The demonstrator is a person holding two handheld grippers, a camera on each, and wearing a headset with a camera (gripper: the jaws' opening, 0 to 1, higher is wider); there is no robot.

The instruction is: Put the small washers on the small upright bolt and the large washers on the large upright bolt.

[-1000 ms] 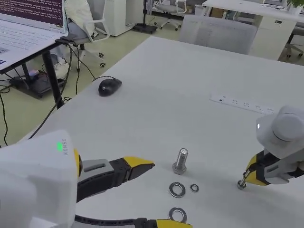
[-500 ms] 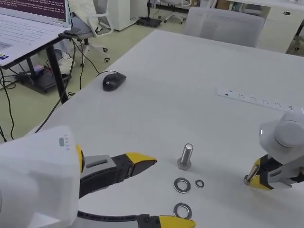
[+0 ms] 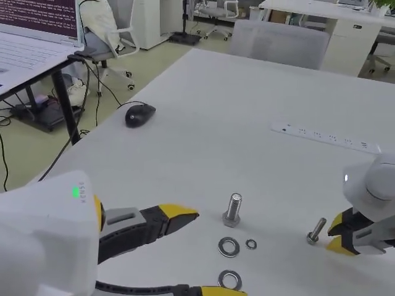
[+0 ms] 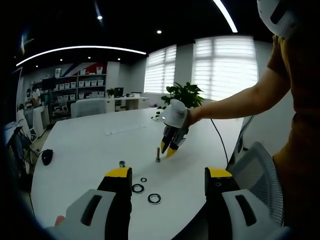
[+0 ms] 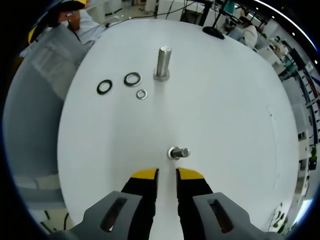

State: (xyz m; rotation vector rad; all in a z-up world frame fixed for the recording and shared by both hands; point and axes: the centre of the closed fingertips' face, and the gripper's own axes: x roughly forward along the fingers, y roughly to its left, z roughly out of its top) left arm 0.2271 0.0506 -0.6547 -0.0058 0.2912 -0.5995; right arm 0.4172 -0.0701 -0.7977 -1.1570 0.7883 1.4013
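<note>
Large washers (image 3: pixel 229 246) (2), small washer (image 3: pixel 251 244) (1) lying loose; large bolt (image 3: pixel 232 208), small bolt (image 3: pixel 316 230) standing bare. Left gripper (image 4: pixel 169 172) gaping, right gripper (image 5: pixel 166 173) barely parted, both holding nothing.

It was an open-plan office. A computer mouse (image 3: pixel 140 115) lay on the long white counter (image 3: pixel 234 92), with a power strip (image 3: pixel 326 137) farther along it. Left of the counter stood a desk (image 3: pixel 31 57) with a lit screen (image 3: pixel 37 11) full of text, cables (image 3: pixel 95 86) trailing below and a wheeled chair (image 3: pixel 111 34) beside it. Beyond the counter were shelves (image 4: pixel 82 82), a potted plant (image 4: pixel 184 95) and windows with blinds (image 4: pixel 222 65).
</note>
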